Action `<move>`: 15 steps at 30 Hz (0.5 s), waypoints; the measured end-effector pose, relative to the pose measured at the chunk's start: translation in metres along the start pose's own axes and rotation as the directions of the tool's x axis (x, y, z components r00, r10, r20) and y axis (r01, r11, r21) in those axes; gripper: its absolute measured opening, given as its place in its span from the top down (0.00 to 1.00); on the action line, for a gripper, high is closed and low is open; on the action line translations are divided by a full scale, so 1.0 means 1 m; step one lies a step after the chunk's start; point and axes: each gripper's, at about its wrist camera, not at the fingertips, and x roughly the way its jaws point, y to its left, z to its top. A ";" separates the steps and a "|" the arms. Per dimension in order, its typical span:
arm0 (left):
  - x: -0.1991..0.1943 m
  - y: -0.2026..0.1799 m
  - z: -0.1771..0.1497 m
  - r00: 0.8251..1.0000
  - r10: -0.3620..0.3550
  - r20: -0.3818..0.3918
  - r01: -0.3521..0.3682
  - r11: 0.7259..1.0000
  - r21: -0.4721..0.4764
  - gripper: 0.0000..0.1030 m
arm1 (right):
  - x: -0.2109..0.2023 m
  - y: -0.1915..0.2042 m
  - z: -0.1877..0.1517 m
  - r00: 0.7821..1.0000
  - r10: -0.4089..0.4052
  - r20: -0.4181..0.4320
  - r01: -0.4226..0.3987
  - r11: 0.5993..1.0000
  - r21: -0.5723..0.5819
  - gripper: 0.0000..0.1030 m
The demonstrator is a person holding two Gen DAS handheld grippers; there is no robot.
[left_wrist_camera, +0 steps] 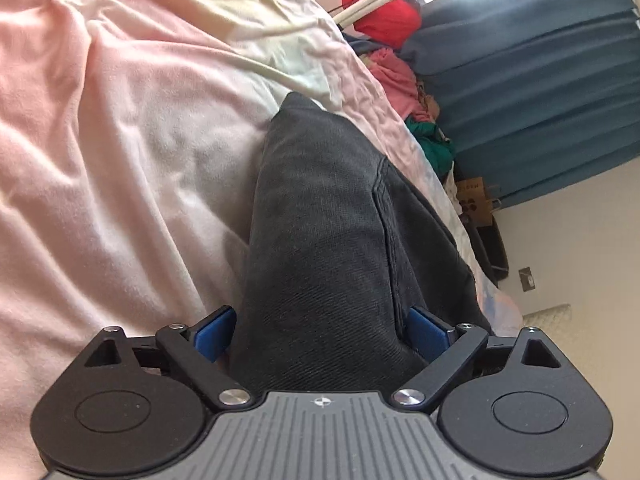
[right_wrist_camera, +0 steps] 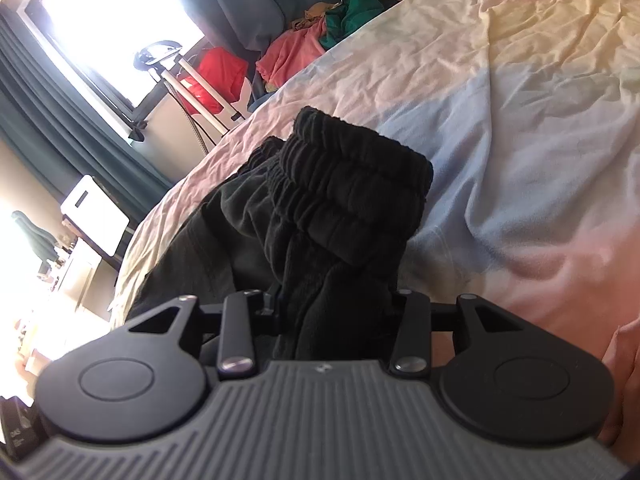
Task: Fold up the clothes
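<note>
Spanning both views, a wrinkled pastel bedsheet in pink, cream and pale blue forms the work surface. Teal pleated curtains hang beside a bright window at the far side of the bed. A heap of loose clothes in red, coral and green sits along the far bed edge, well apart from both grippers; white tubular rods with a dark fitting stand near it.

On the sheet lies the task garment, a pair of dark charcoal trousers with a gathered elastic waistband. In the left wrist view a trouser leg with a raised side seam runs away from the camera, filling the middle of the frame and hiding the sheet behind it. In the right wrist view the ribbed waistband is bunched and lifted, blocking sight of the bed just ahead.

Left gripper: its blue pads press against either side of the denim fold, clamped on the cloth. Right gripper: black fabric fills the gap between its arms; the fingertips are buried in the cloth, so the grip appears closed on the waistband end.

A white box-shaped appliance stands by the wall at left.
</note>
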 end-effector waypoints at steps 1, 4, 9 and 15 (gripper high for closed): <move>0.002 -0.001 -0.001 1.000 0.006 -0.004 -0.006 1.000 0.013 0.13 | 0.001 0.000 0.000 1.000 -0.002 -0.003 0.002 1.000 0.004 0.59; 0.002 -0.001 -0.001 1.000 0.008 0.011 -0.008 1.000 0.023 0.20 | -0.002 0.003 0.000 1.000 0.003 0.001 -0.003 1.000 0.004 0.59; -0.002 -0.008 -0.005 0.999 0.024 0.047 -0.028 0.996 0.079 0.38 | -0.012 0.013 0.003 0.999 0.044 0.028 -0.043 0.999 -0.012 0.60; -0.022 -0.026 -0.008 0.997 -0.024 0.074 0.015 0.993 0.114 0.52 | -0.033 0.024 0.018 0.990 0.125 0.063 -0.124 0.992 -0.020 0.63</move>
